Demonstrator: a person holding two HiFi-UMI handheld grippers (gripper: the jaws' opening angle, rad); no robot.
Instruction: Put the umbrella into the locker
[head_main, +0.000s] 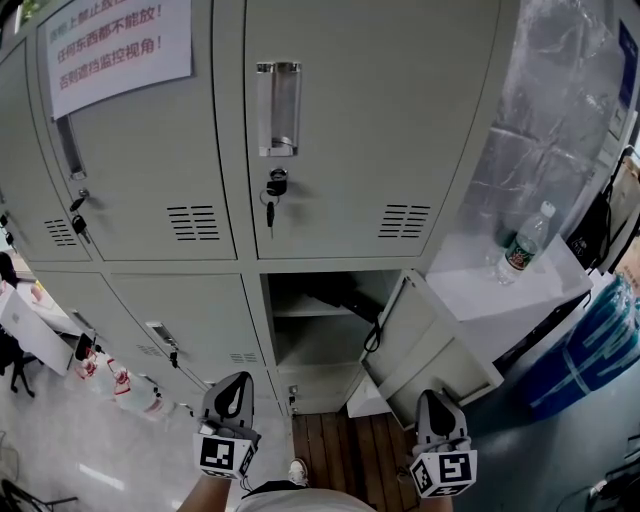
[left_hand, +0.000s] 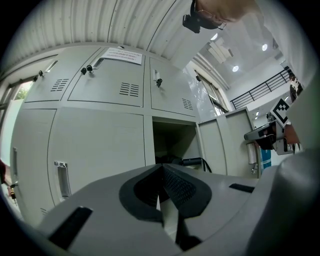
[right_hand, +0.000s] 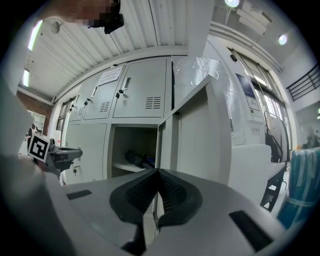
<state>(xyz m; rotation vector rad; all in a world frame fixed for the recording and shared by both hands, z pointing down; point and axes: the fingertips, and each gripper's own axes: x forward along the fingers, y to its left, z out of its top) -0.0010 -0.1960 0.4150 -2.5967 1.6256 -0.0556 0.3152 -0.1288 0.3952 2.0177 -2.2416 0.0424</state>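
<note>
The dark folded umbrella (head_main: 348, 297) lies on the shelf inside the open lower locker (head_main: 318, 352), whose door (head_main: 428, 342) swings out to the right. In the left gripper view the umbrella (left_hand: 192, 161) shows with its strap loop hanging; in the right gripper view the umbrella (right_hand: 138, 159) rests on the same shelf. My left gripper (head_main: 232, 382) is shut and empty, held in front of the closed lower locker left of the opening. My right gripper (head_main: 437, 399) is shut and empty, just in front of the open door. Both point level at the lockers.
Closed grey lockers fill the wall, one with keys (head_main: 273, 190) in its lock and one with a paper notice (head_main: 118, 40). A water bottle (head_main: 522, 246) stands on a white cabinet (head_main: 470, 285) at the right. A blue bin (head_main: 598, 345) sits beyond it.
</note>
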